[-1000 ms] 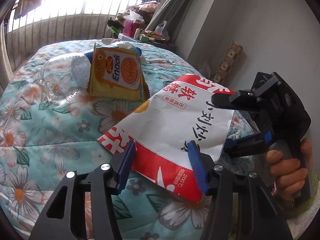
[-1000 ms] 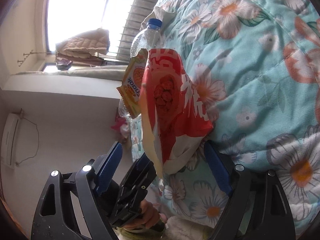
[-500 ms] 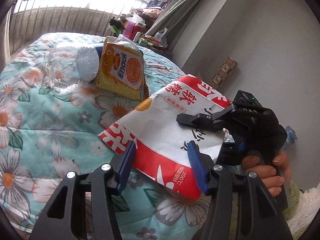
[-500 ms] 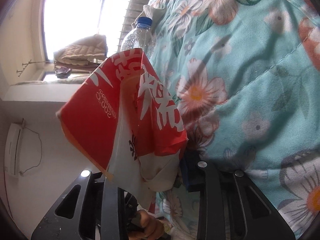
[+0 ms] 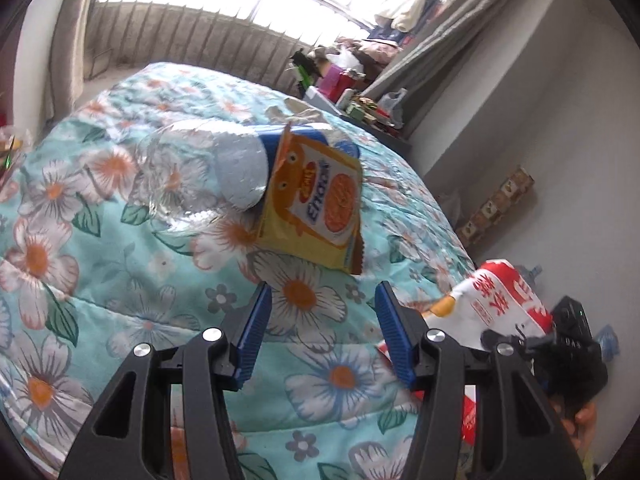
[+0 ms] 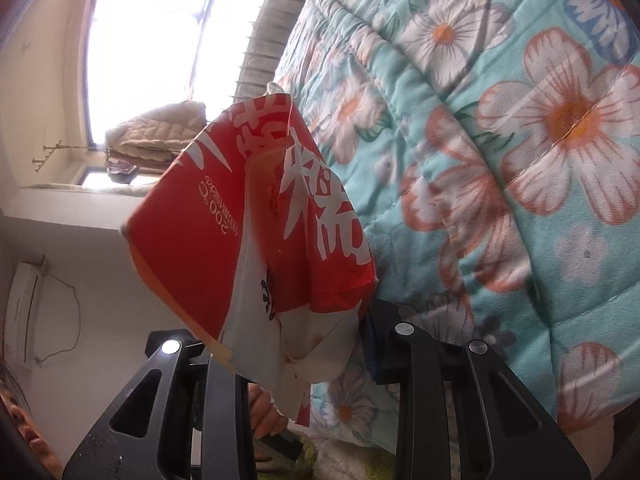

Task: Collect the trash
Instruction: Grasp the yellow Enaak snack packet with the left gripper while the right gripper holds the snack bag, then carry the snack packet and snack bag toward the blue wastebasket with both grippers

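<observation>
My right gripper (image 6: 296, 344) is shut on a red and white snack bag (image 6: 256, 236) and holds it off the floral quilt (image 6: 520, 140). The same bag (image 5: 492, 300) and the right gripper (image 5: 532, 340) show at the lower right of the left wrist view. My left gripper (image 5: 320, 328) is open and empty, just above the quilt (image 5: 120, 280). Ahead of it lie a yellow Enaak snack packet (image 5: 316, 204) and a clear plastic bottle (image 5: 200, 172) with a blue cap, side by side.
A cluttered shelf (image 5: 352, 96) with boxes and bags stands beyond the bed near the curtain (image 5: 432, 40). A grey wall (image 5: 540, 100) runs along the bed's right side. A window with bars (image 5: 200, 40) lies behind the bed.
My right gripper closed on the red and white bag and pulled it off the bed to the right. My left gripper now faces the yellow packet and bottle.
</observation>
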The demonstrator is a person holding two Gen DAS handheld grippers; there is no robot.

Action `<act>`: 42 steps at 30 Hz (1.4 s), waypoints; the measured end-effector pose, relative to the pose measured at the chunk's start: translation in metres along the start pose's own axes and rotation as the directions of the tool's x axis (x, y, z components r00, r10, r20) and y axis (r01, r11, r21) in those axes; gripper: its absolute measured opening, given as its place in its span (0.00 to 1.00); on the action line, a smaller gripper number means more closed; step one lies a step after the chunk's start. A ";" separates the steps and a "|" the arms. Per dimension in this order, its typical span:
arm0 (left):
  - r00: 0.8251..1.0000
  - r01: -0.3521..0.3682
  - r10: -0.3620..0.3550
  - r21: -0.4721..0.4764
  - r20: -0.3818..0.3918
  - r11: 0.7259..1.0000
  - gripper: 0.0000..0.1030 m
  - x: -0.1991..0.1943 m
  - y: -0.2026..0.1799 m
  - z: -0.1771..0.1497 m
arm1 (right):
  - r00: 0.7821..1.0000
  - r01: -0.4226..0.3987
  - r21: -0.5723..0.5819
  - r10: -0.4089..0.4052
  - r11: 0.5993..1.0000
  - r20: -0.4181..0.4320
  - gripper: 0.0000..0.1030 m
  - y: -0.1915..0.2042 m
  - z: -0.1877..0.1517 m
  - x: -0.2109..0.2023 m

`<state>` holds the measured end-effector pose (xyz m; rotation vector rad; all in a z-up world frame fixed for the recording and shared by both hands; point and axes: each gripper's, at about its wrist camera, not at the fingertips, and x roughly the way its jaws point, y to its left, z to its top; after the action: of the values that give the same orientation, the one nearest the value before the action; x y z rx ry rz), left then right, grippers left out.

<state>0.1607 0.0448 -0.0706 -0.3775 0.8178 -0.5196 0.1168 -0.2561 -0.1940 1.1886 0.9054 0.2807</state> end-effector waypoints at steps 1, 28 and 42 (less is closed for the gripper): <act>1.000 -0.002 0.002 -0.039 0.005 0.999 0.51 0.003 0.005 0.001 | 1.000 0.001 -0.001 -0.001 1.000 0.001 0.28 -0.001 -0.001 -0.001; 0.983 0.028 0.011 -0.216 0.181 0.976 0.08 0.004 0.009 0.007 | 1.000 -0.013 -0.001 0.013 1.000 0.000 0.28 -0.006 -0.001 -0.027; 0.977 0.070 -0.057 -0.056 0.205 0.996 0.02 -0.019 -0.025 0.004 | 0.999 0.005 -0.033 -0.003 0.999 0.036 0.28 0.012 -0.005 -0.035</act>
<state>0.1454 0.0361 -0.0444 -0.5081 0.6269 -0.5063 0.0946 -0.2698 -0.1678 1.1578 0.8686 0.2691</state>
